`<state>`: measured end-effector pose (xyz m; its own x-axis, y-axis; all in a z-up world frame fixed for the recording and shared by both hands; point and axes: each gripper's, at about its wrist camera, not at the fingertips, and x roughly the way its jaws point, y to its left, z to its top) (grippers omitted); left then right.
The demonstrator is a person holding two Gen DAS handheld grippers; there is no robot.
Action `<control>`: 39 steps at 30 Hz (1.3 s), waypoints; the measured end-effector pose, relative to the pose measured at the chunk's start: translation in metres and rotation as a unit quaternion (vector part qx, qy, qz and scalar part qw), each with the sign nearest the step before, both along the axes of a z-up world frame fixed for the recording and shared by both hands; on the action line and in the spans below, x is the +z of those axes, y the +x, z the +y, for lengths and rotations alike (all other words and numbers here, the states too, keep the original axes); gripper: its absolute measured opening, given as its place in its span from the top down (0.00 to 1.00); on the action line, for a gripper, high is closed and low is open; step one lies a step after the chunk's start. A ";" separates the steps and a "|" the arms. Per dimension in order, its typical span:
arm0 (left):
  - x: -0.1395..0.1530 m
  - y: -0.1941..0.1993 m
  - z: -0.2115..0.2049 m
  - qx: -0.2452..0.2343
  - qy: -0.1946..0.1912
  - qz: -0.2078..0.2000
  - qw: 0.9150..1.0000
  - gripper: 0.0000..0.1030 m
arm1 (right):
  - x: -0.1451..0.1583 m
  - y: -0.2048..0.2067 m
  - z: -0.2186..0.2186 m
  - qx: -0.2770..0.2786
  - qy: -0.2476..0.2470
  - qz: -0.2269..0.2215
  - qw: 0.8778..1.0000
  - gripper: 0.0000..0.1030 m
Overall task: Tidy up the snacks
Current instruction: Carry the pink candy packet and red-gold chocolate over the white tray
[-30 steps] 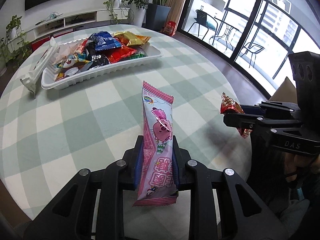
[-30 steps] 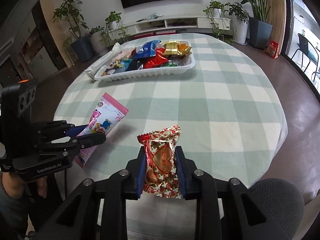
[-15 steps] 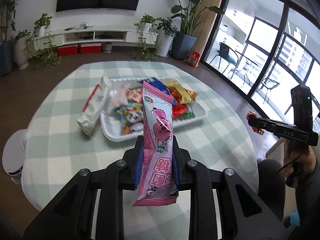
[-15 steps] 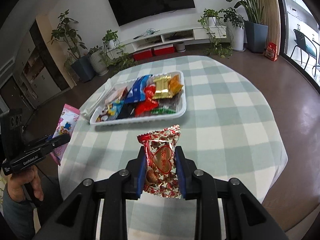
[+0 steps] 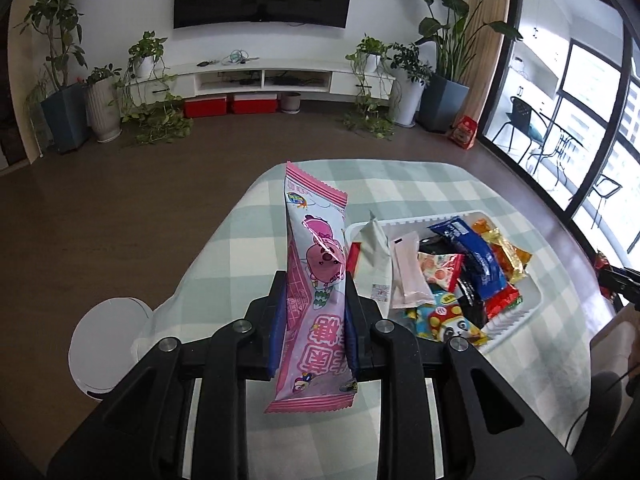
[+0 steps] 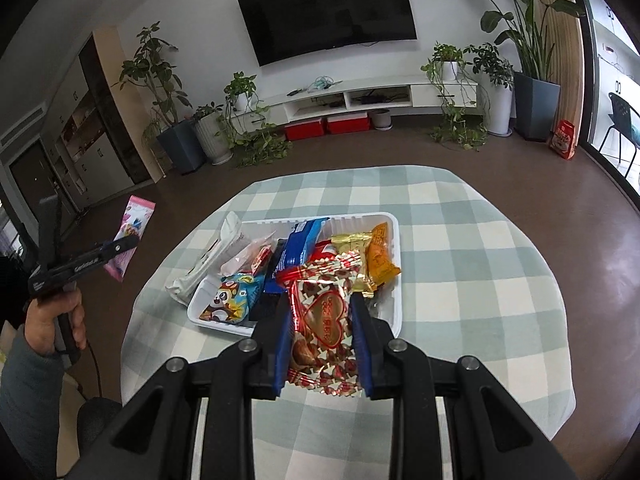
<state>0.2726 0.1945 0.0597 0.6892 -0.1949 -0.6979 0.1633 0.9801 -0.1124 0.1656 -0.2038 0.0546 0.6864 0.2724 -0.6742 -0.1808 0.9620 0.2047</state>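
— Both tongs are clamped on snacks. Left gripper (image 5: 314, 312) has its blue pads pressed against the sides of a long pink packet (image 5: 316, 292), which stands upright between them, sticking out well above and below the pads.

— And the other one?

— Right gripper (image 6: 322, 320) is shut the same way on a red and gold foil packet (image 6: 324, 320) with a heart printed on it. That packet is short and crinkly and fills the gap between the pads.

— Where is everything else?

— On the round table (image 6: 460, 280) with the green and white checked cloth. A white tray (image 6: 394, 240) sits near the left edge of the table, as the right-hand camera sees it, and it is heaped with snacks: a blue packet (image 6: 300, 248), a gold one (image 6: 352, 240), an orange one (image 6: 380, 258) and a packet with a cartoon panda (image 6: 232, 300). A white packet (image 6: 208, 260) leans over the tray's left rim, partly on the cloth.

— Are the held packets over the tray?

— Neither touches it. Both are held up in the air. From the right-hand camera, the left gripper is out past the table's left edge, over the brown floor, and a hand (image 6: 54, 320) in a grey sleeve grips its handle. The foil packet shows in front of the tray's near rim; I can't tell how high.
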 end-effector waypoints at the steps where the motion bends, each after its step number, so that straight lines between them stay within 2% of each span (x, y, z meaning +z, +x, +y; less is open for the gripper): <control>1: -0.004 0.006 -0.001 -0.006 0.001 0.006 1.000 0.79 | -0.003 0.001 0.002 0.003 -0.001 0.002 1.000 0.71; 4: -0.011 0.014 -0.012 -0.024 0.006 0.014 1.000 0.79 | -0.008 0.010 0.007 0.005 -0.002 0.006 1.000 0.71; 7: -0.023 0.023 -0.010 -0.012 -0.006 0.014 1.000 0.78 | -0.009 0.020 0.008 0.005 -0.005 0.008 1.000 0.71; 10: -0.036 0.027 -0.011 -0.009 0.012 0.026 1.000 0.79 | -0.012 0.024 0.012 0.013 -0.009 0.009 1.000 0.71; 12: -0.049 0.035 -0.015 -0.013 0.039 0.037 0.998 0.79 | -0.015 0.026 0.014 0.015 -0.008 0.012 1.000 0.71; 15: -0.070 0.046 -0.017 -0.015 0.052 0.053 0.997 0.78 | -0.022 0.030 0.015 0.014 -0.004 0.020 1.000 0.71; 23: -0.110 0.062 -0.036 -0.044 0.063 0.096 0.992 0.78 | -0.027 0.037 0.018 0.019 -0.008 0.025 0.999 0.71; 30: -0.112 0.063 -0.042 -0.065 -0.003 0.112 0.992 0.79 | -0.033 0.041 0.017 0.019 -0.006 0.030 0.999 0.71; 33: -0.103 0.060 -0.044 -0.067 -0.018 0.100 0.993 0.79 | -0.035 0.042 0.017 0.018 -0.005 0.032 0.999 0.71; 39: -0.095 0.055 -0.062 -0.074 0.003 0.095 0.993 0.79 | -0.039 0.046 0.019 0.018 -0.006 0.037 0.999 0.71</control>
